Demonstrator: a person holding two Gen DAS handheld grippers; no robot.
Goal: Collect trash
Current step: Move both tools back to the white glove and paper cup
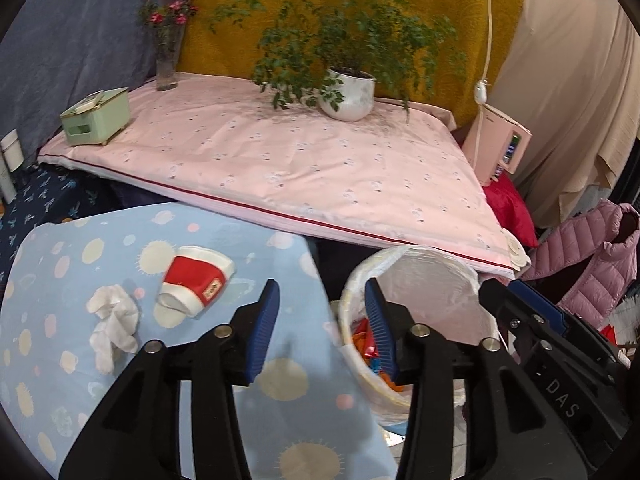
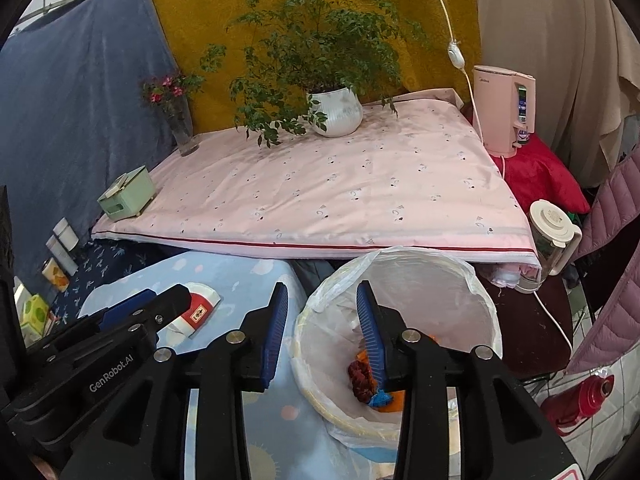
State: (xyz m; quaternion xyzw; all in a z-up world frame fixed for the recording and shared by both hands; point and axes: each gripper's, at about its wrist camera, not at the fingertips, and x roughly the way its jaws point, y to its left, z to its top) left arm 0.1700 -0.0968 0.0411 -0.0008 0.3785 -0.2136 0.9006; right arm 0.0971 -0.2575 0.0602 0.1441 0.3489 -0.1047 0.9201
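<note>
- Both grippers are empty right now. The left gripper point(image 1: 322, 312) has its blue pads spread with nothing between them, just the blue spotted cloth point(image 1: 80, 380) and the bin rim showing through the gap.
- Same for the right gripper point(image 2: 322, 312): jaws apart, nothing pinched, hovering over the near-left rim of the trash bin point(image 2: 486, 300).
- The bin has a white liner, and there are already colourful wrappers point(image 2: 362, 380) at the bottom, so I'd say part of the job is done.
- What's left, as far as I can see: a squashed red-and-white paper cup point(image 1: 196, 284) and a crumpled white tissue point(image 1: 114, 320), both lying on the spotted cloth.
- In the left wrist view the cup sits around 10 o'clock from the left jaws, and the tissue is further out, closer to 9 o'clock. They're near each other but not touching.
- The cup lies on its side, long axis running diagonally, with the flattened open end at the lower left and the other end at the upper right.
- From the right wrist view the cup point(image 2: 198, 312) is partly hidden behind the left gripper's body point(image 2: 132, 320), which sits at 9 o'clock from the right jaws.
- So the left hand looks clearly nearer to both leftovers; the right one is parked over the bin. My guess is the left goes for the cup next, squeezing across its short side.
- The bin is at about 3 o'clock from the cup, just off the cloth's edge, so it's a short carry.
</note>
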